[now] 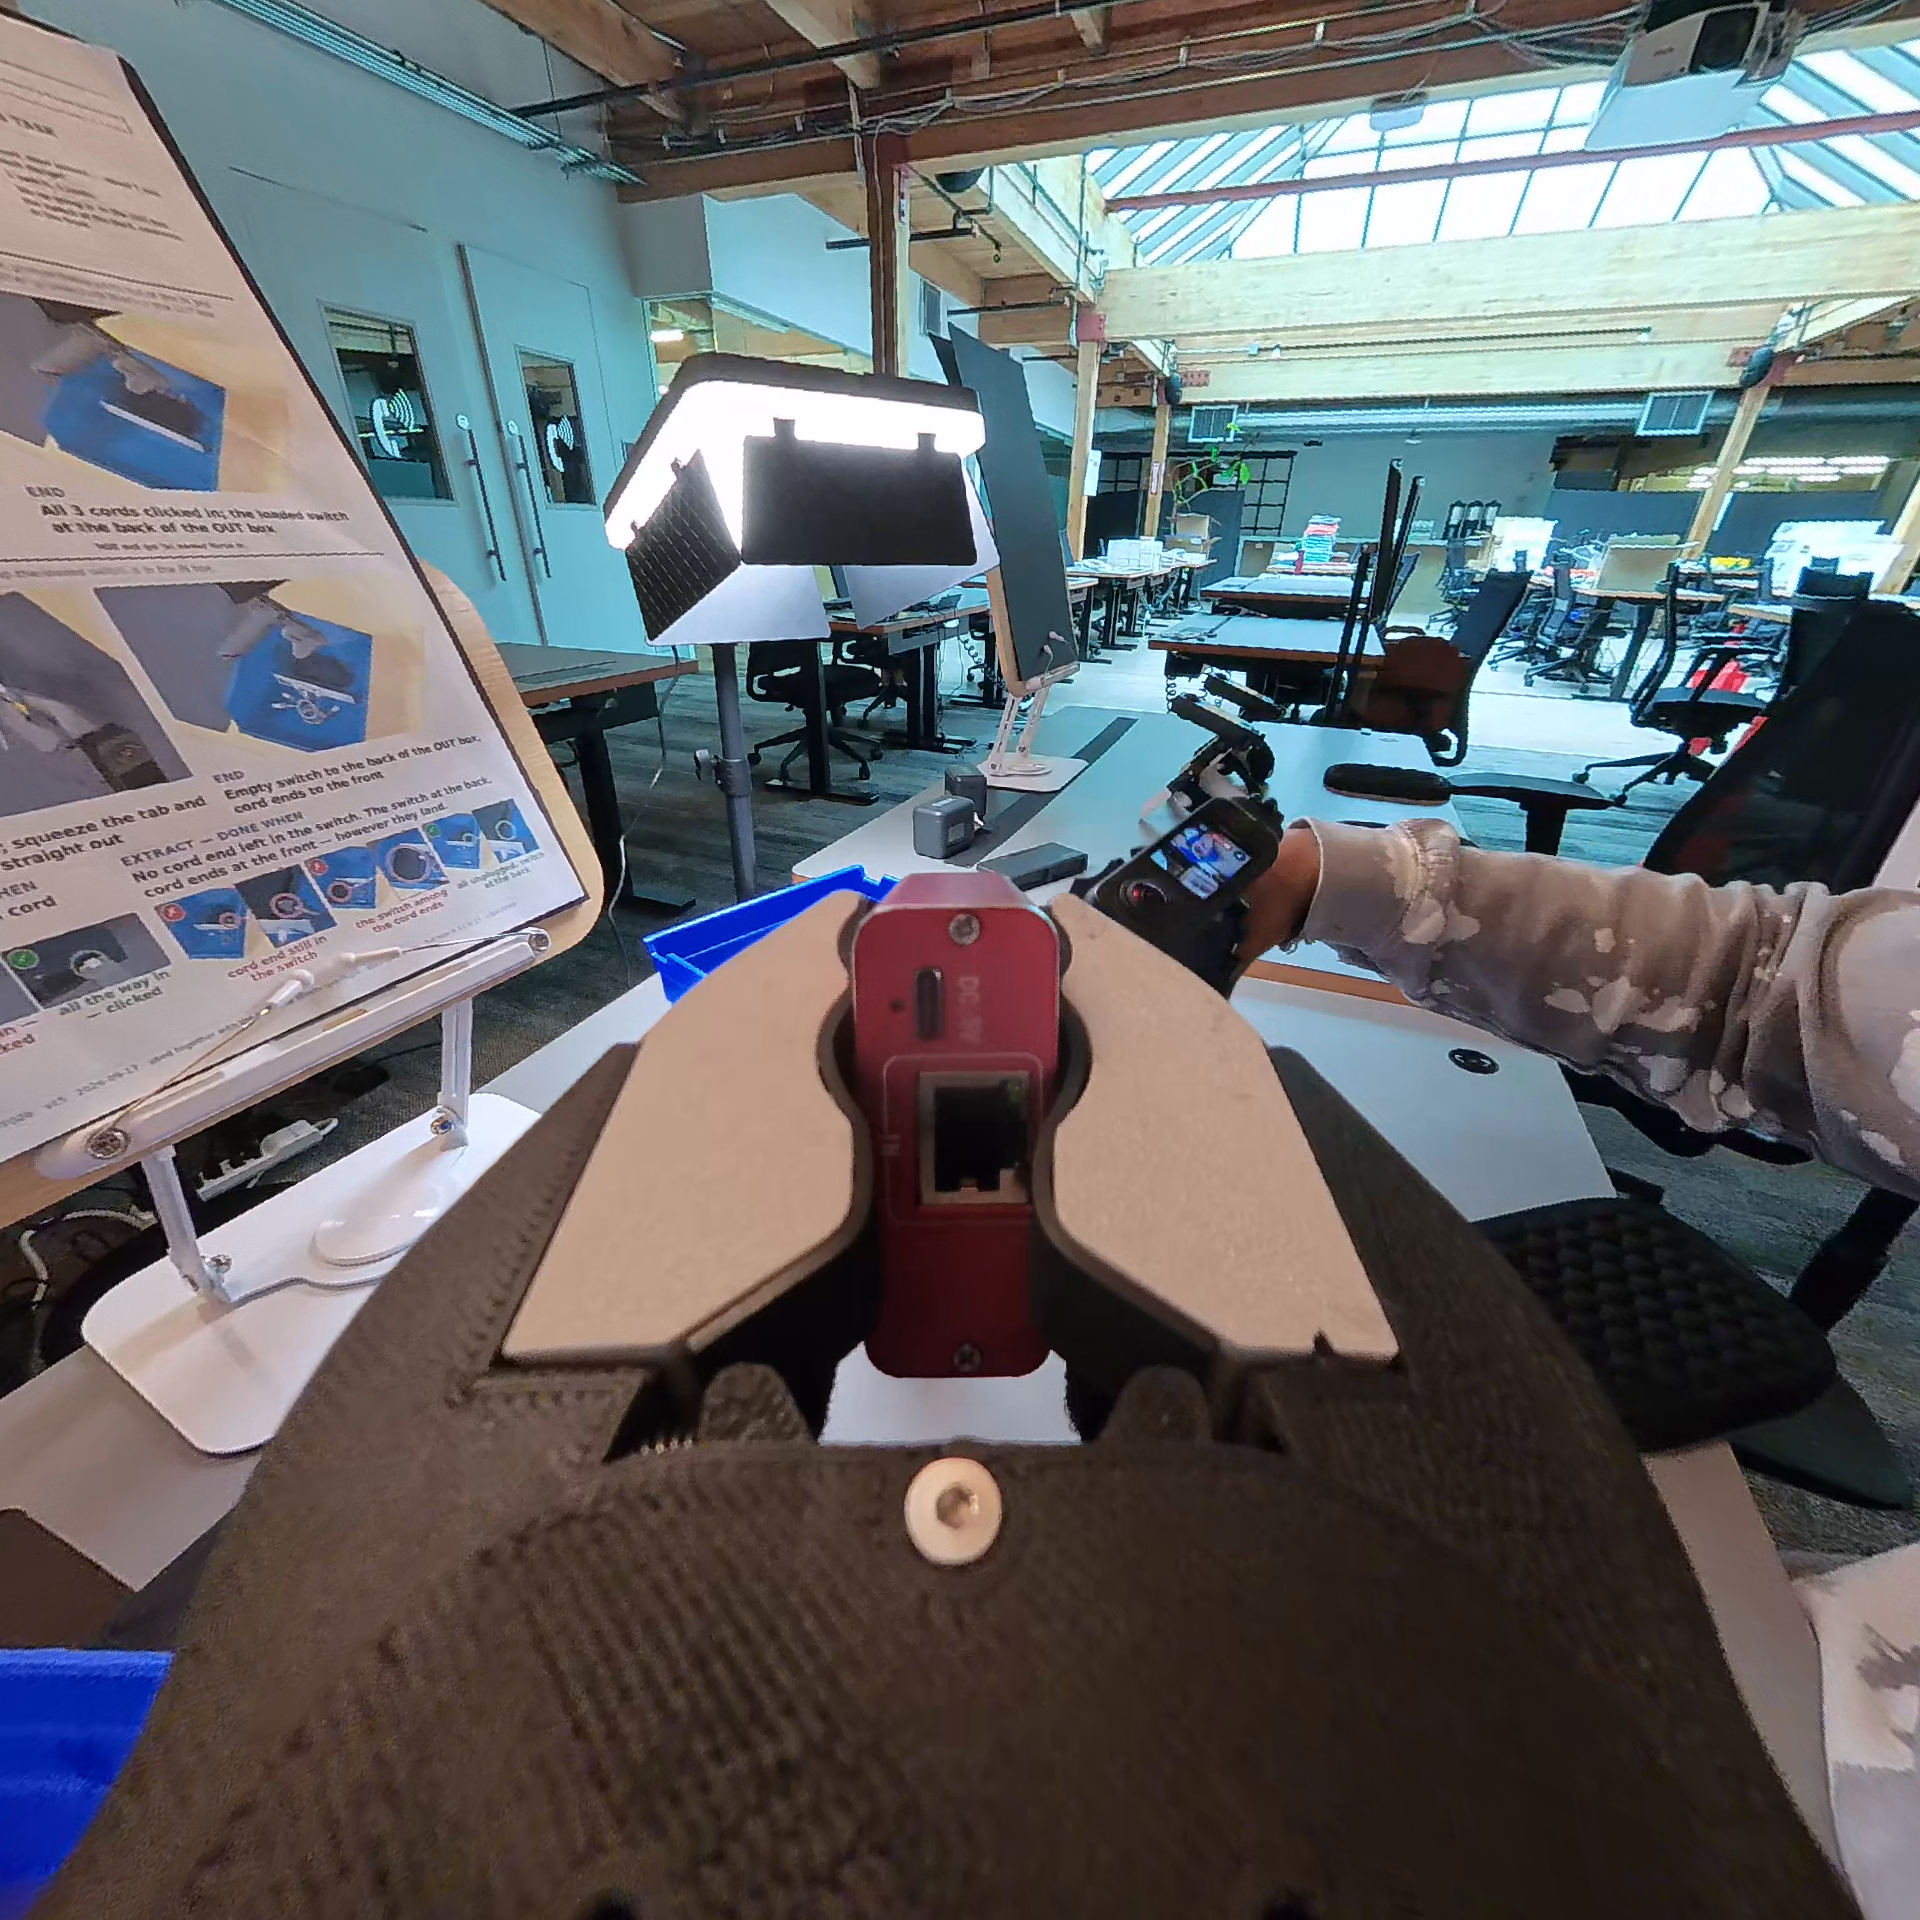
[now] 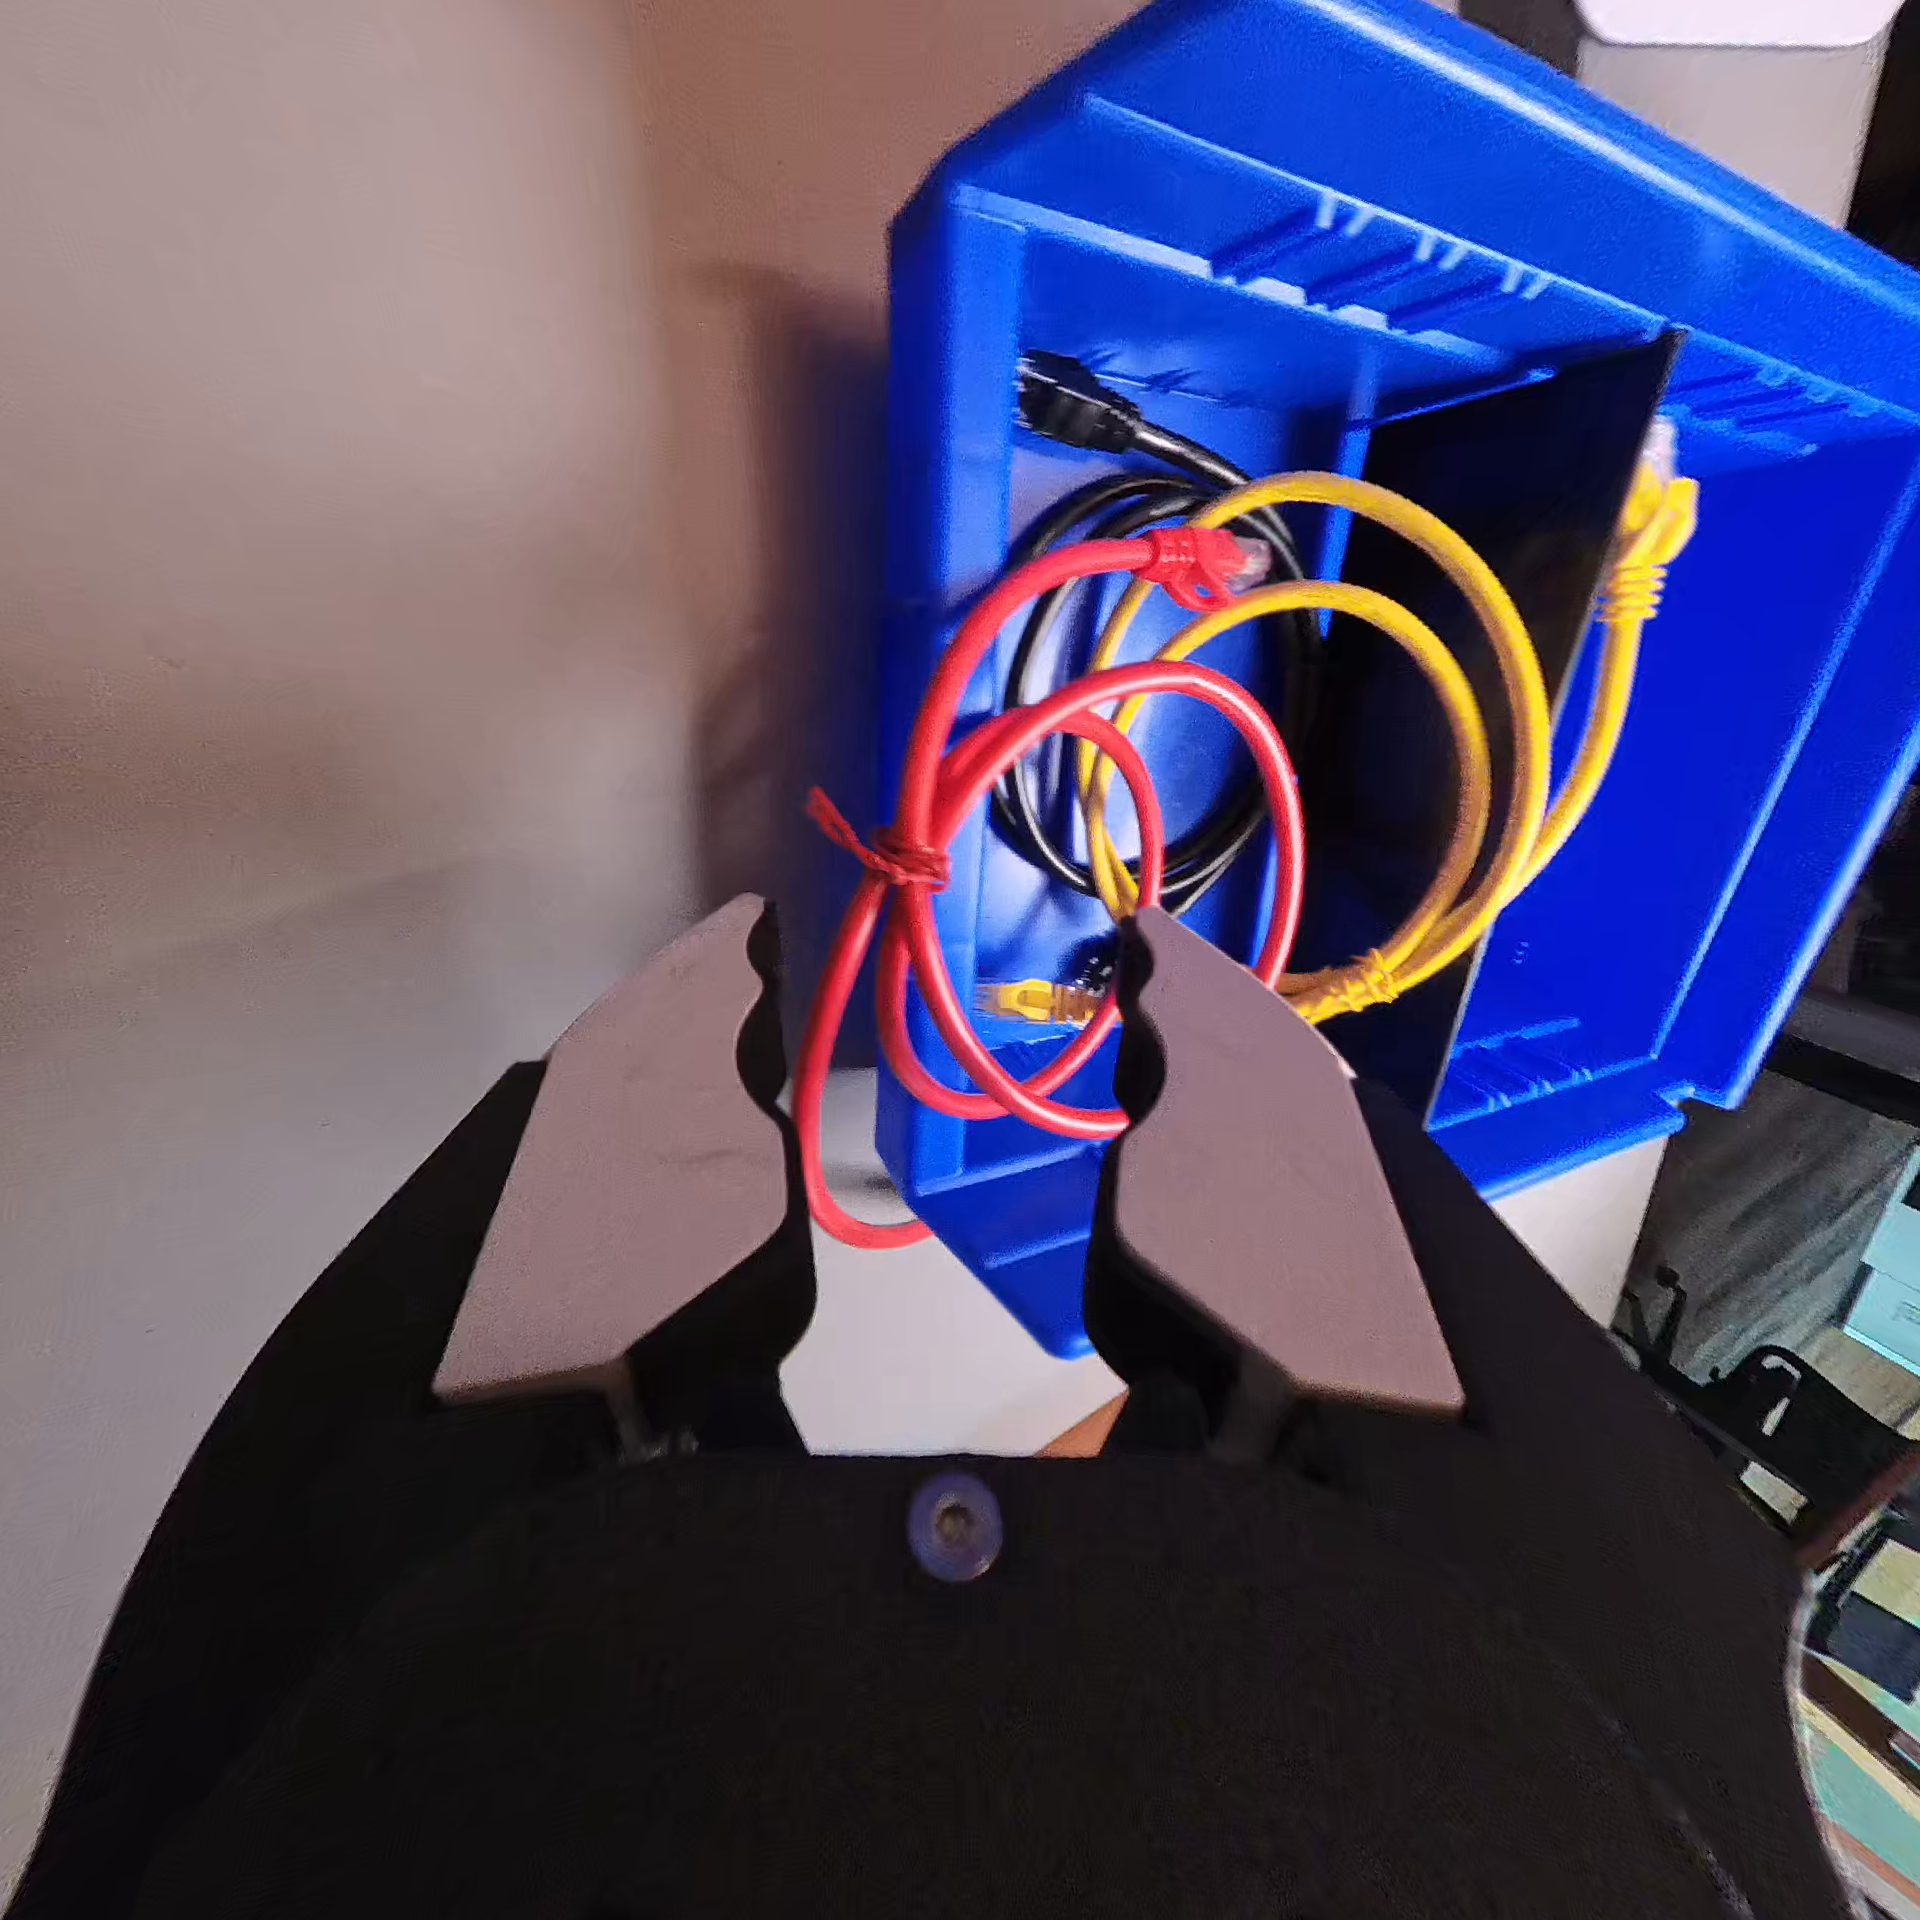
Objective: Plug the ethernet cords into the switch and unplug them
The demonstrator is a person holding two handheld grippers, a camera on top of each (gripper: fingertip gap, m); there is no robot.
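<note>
I am working at a white table (image 1: pixel 1434 1101) in a wide open office with timber beams, skylights, rows of desks and black mesh chairs; a glowing square lamp (image 1: pixel 800 499) on a grey pole stands beyond the table edge, and an instruction sheet (image 1: pixel 208 644) leans on a white stand at my left. My left gripper (image 1: pixel 956 1049) is clamped on the switch (image 1: pixel 961 1132), a small red metal box with rounded corners, held upright between the matte grey finger pads, its empty port facing the camera. Farther off to the right, a patterned sleeve (image 1: pixel 1621 987) reaches to my other tool. My right gripper (image 2: pixel 951 925) has its jaws apart, holding nothing, in front of a blue plastic bin (image 2: pixel 1195 218) with ribbed walls and a dark divider. Inside lie three coiled ethernet cords: a glossy red cord (image 2: pixel 1049 727) whose loops spill over the near rim between my fingers, a yellow cord (image 2: pixel 1496 665) and a black cord (image 2: pixel 1091 416) behind them.
</note>
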